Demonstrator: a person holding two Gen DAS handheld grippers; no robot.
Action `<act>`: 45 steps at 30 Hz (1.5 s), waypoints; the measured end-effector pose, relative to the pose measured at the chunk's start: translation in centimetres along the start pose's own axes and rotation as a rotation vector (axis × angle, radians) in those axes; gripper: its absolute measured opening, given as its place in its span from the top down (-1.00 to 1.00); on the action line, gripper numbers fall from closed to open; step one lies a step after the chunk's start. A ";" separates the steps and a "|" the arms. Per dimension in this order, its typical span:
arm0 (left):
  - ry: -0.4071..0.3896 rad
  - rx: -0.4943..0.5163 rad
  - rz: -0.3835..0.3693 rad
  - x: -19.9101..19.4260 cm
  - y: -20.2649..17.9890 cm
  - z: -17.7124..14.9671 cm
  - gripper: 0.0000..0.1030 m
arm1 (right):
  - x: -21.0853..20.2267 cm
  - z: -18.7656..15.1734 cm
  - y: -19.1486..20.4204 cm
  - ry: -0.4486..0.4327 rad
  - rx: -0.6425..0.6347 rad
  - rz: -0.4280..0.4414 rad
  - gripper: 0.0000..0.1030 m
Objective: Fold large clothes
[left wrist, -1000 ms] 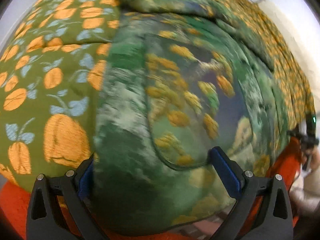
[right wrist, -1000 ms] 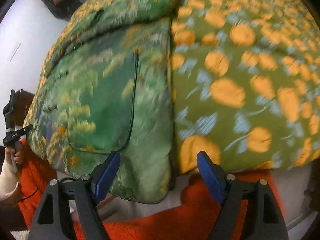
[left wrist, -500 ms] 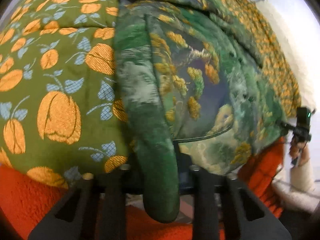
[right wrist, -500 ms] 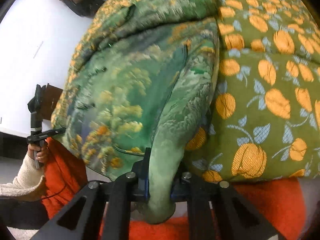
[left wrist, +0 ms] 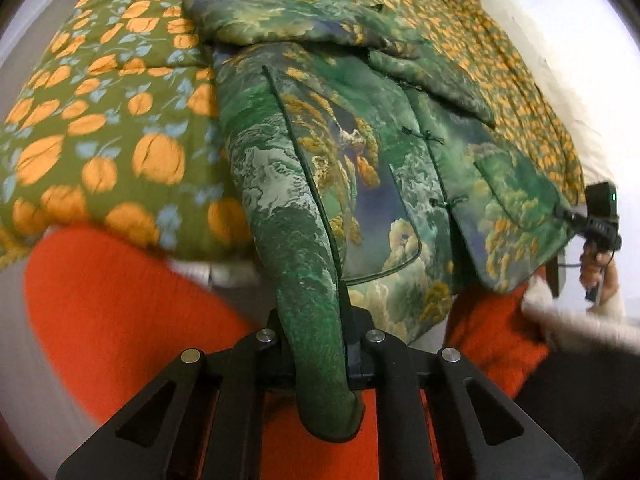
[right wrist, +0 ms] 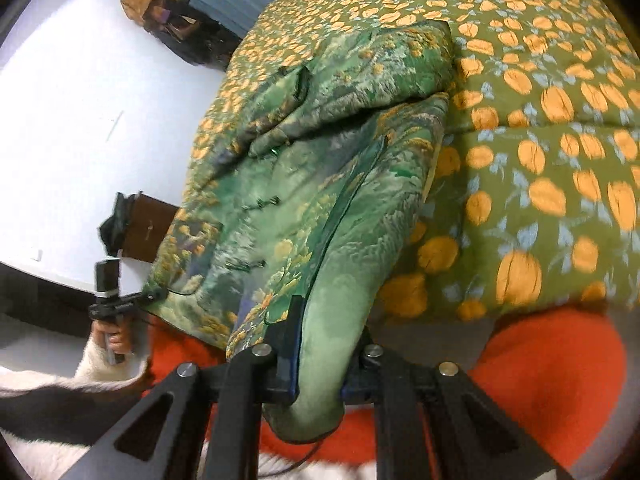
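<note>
A large green padded jacket (left wrist: 360, 128) with a landscape print and knot buttons lies on the bed, its hem hanging over the near edge; it also shows in the right wrist view (right wrist: 320, 184). My left gripper (left wrist: 316, 352) is shut on the jacket's left hem corner, and the cloth hangs down between its jaws. My right gripper (right wrist: 320, 364) is shut on the jacket's other hem corner. Each gripper shows small in the other's view, held in a hand, at the opposite corner: the right one (left wrist: 596, 224) and the left one (right wrist: 116, 300).
The bed carries an olive quilt (left wrist: 100, 112) with orange fruit print, seen too in the right wrist view (right wrist: 540, 140). An orange fleece (left wrist: 120, 300) lies below the bed edge. A white wall (right wrist: 80, 120) and a dark bag (right wrist: 176, 24) are at the left.
Both grippers were open over the hem a second ago. They have closed on the hem corners and pulled back toward me, so more of the jacket is in view.
</note>
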State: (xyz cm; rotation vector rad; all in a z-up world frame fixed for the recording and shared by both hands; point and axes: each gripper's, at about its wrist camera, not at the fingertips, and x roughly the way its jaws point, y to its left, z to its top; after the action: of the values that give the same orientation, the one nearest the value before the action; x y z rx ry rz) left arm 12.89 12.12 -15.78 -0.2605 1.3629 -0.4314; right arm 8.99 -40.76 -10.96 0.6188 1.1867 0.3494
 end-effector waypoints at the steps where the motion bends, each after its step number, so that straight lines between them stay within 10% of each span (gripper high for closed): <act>1: 0.005 0.002 -0.005 -1.0 0.0 -0.7 0.79 | -0.5 -0.5 0.4 -0.002 0.005 0.024 0.74; 8: -0.142 -0.085 -0.108 -5.7 2.1 2.6 0.80 | -3.4 3.0 1.8 -0.157 0.003 0.114 0.75; 13: -0.268 -0.168 -0.219 -5.9 5.4 10.9 0.77 | -1.0 11.3 0.3 -0.263 0.005 0.112 0.75; 20: -0.322 -0.190 -0.153 -1.7 6.8 22.6 0.57 | 6.7 21.4 -3.9 -0.309 0.059 -0.007 0.75; 26: -0.272 -0.244 -0.137 2.6 7.8 27.0 -0.20 | 11.2 23.4 -7.8 -0.296 0.187 -0.041 0.68; 34: -0.383 -0.208 -0.246 -3.6 8.2 24.9 -0.92 | 8.5 23.6 -9.0 -0.327 0.306 0.164 -0.70; 37: -0.375 -0.108 -0.142 -4.0 8.0 23.6 -0.95 | 6.7 23.6 -7.2 -0.333 0.172 0.085 -0.70; 42: -0.237 0.046 0.064 2.6 6.4 24.6 -0.92 | 10.1 24.0 -3.5 -0.214 -0.179 -0.316 -0.70; 45: -0.209 0.046 0.150 6.1 5.7 26.5 -0.32 | 13.0 25.1 -3.3 -0.195 -0.191 -0.425 -0.65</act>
State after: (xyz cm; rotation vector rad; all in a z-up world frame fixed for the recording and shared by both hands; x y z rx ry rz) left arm 40.52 12.73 -18.43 -0.1597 1.1574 -0.3011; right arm 36.80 -42.72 -16.79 0.2181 1.0497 0.0384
